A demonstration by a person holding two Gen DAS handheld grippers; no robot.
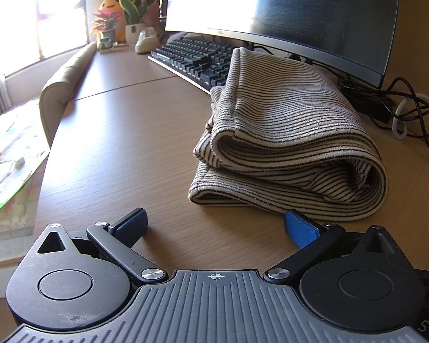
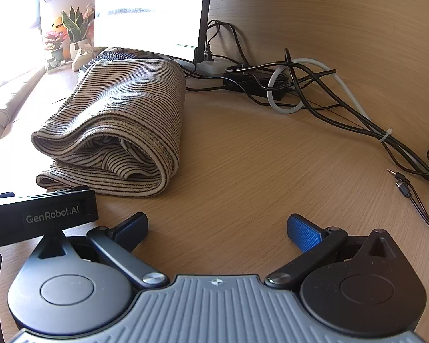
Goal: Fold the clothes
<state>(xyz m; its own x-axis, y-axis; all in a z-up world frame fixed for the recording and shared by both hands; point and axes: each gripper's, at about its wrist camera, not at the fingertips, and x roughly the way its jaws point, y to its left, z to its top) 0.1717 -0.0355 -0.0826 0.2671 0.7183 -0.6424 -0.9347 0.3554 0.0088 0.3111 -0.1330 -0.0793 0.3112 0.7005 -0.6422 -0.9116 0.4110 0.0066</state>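
Note:
A beige garment with thin dark stripes (image 1: 289, 131) lies folded in several layers on the wooden desk (image 1: 123, 154). It also shows in the right wrist view (image 2: 123, 120), at the left. My left gripper (image 1: 216, 227) is open and empty, just in front of the garment's near edge, and its right pad (image 1: 300, 228) is close to the cloth. My right gripper (image 2: 217, 230) is open and empty over bare desk (image 2: 257, 157), to the right of the garment. The left gripper's body (image 2: 43, 217) shows at the left of the right wrist view.
A monitor (image 1: 300, 8) and a black keyboard (image 1: 197, 57) stand behind the garment. Tangled cables (image 2: 300, 85) and a power brick lie at the right. Potted plants (image 1: 128, 14) stand at the far left. A padded chair arm (image 1: 65, 80) and a bed lie beyond the desk's left edge.

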